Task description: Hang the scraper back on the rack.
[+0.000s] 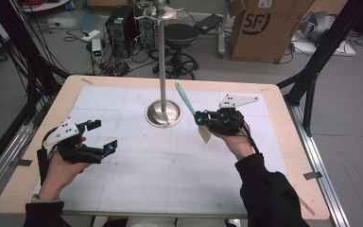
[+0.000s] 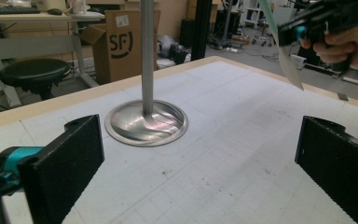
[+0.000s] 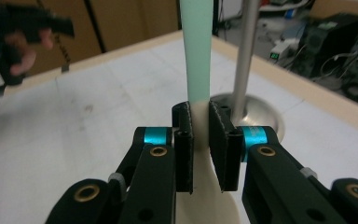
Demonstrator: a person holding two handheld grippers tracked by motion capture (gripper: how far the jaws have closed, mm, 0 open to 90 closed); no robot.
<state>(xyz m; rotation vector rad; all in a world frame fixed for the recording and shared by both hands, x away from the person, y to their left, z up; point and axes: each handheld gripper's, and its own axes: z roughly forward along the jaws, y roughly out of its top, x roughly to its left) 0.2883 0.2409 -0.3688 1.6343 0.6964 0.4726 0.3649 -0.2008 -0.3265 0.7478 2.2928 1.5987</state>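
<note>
My right gripper [image 1: 200, 118] is shut on a spatula [image 1: 189, 106] with a mint-green handle and a cream blade. The handle points up and away toward the metal stand [image 1: 162, 75], and the blade hangs below the jaws. In the right gripper view the spatula [image 3: 196, 51] is pinched where green meets cream at my right gripper [image 3: 199, 126]. My left gripper [image 1: 103, 135] stands open over the left of the table with nothing between its fingers. In the left gripper view its black pads [image 2: 67, 163] are far apart, and the right gripper [image 2: 307, 23] holds the spatula [image 2: 286, 58] at upper right.
The metal stand has a round dished base [image 1: 163, 114] at the middle back of the white gridded mat [image 1: 170, 161], with hooks at its top [image 1: 159, 12]. A cardboard box [image 1: 264, 28], a stool [image 1: 180, 35] and cables lie beyond the table's far edge.
</note>
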